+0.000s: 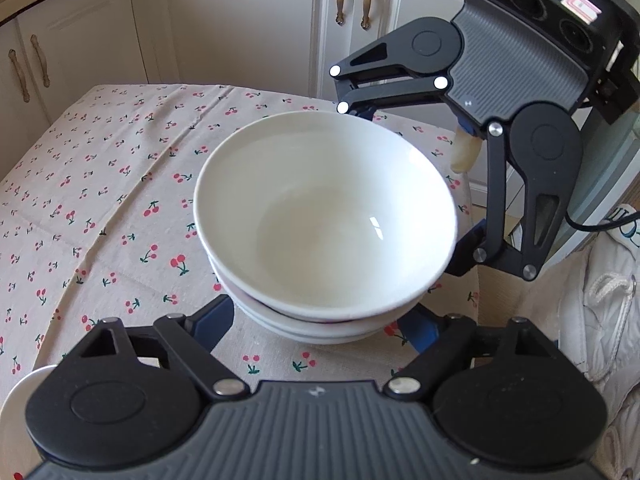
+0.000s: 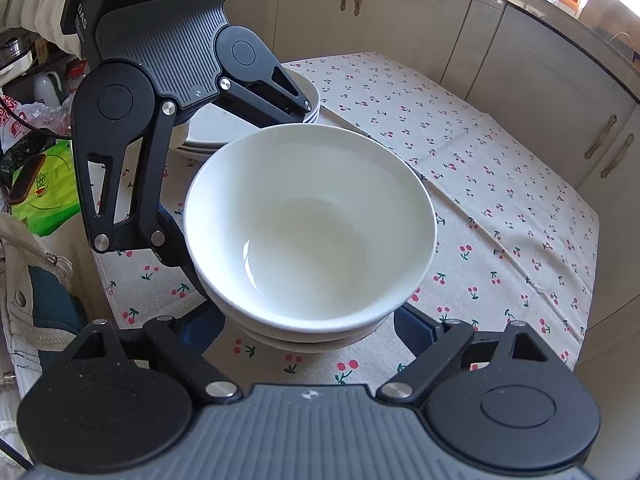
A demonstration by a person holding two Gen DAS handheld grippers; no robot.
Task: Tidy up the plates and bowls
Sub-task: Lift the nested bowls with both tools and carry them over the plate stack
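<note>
Bowls (image 1: pixel 326 216) stacked between our two grippers, whose grip we cannot confirm; a loose squeeze could drop them.

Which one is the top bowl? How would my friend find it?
Find the table with the cherry tablecloth. Near its front edge, white bowls sit nested in a stack. The top bowl is the highest, the only one whose empty inside shows, unlike the stacked plates behind.

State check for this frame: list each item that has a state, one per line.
top bowl: upright, empty, nested on other bowls
bowl stack: standing on the tablecloth
plates: stacked behind the bowls
left gripper: fingers either side of the stack, contact unclear
right gripper: same, contact unclear
cabinet doors: closed
</note>
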